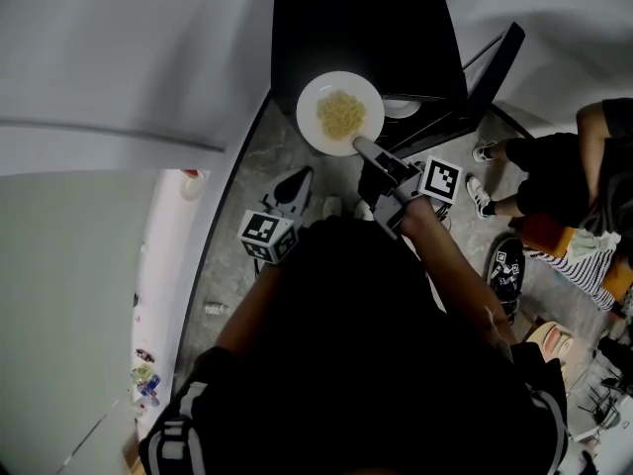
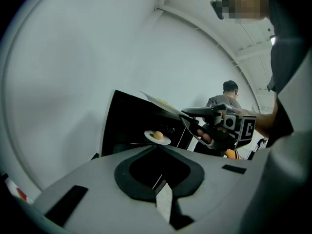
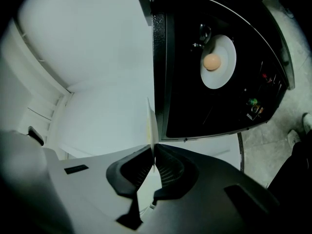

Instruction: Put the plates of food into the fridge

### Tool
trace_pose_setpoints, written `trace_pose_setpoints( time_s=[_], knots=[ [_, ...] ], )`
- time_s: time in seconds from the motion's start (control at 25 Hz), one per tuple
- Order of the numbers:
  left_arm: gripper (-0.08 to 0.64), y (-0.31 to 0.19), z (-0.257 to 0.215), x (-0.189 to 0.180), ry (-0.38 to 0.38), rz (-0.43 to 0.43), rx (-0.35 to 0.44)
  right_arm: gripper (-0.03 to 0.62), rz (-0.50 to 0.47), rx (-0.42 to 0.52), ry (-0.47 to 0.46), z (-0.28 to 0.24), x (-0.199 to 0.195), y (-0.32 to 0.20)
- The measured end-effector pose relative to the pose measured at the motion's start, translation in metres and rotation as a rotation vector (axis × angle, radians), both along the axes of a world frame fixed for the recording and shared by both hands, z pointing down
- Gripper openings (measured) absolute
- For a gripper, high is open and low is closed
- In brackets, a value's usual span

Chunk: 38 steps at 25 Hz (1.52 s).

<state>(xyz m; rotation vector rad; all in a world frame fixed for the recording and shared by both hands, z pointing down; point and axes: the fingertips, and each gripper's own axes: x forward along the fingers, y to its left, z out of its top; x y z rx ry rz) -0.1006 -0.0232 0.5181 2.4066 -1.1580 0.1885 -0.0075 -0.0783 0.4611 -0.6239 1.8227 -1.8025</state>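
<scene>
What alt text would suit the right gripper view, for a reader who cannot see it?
The right gripper is shut on the rim of a white plate, seen edge-on. Beyond it, the open black fridge holds a second plate with a round tan food item.

Right gripper (image 3: 152, 150) forward, clamped; left gripper (image 2: 157, 146) closed

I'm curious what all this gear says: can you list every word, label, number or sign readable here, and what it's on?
No readable words or numbers anywhere.
Left marker cube, right marker cube: black-and-white square patterns, not letters.
Small colourful items on the white panel: too small to read.
Small coloured items in the black fridge: too blurred to read.
</scene>
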Motion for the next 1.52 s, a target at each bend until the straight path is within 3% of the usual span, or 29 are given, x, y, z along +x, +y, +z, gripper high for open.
trace_pose_setpoints(
  time_s=[0.72,1.52],
  knots=[
    [0.021,-0.007,0.014,0.007,-0.003,0.010,-0.034,0.035,-0.075,-0.050,-0.031,0.030,-0.002,0.035],
    [0.021,-0.003,0.025,-0.011,0.000,0.042,-0.046,0.035,0.016,-0.108,-0.046,0.060,0.006,0.052]
  ],
)
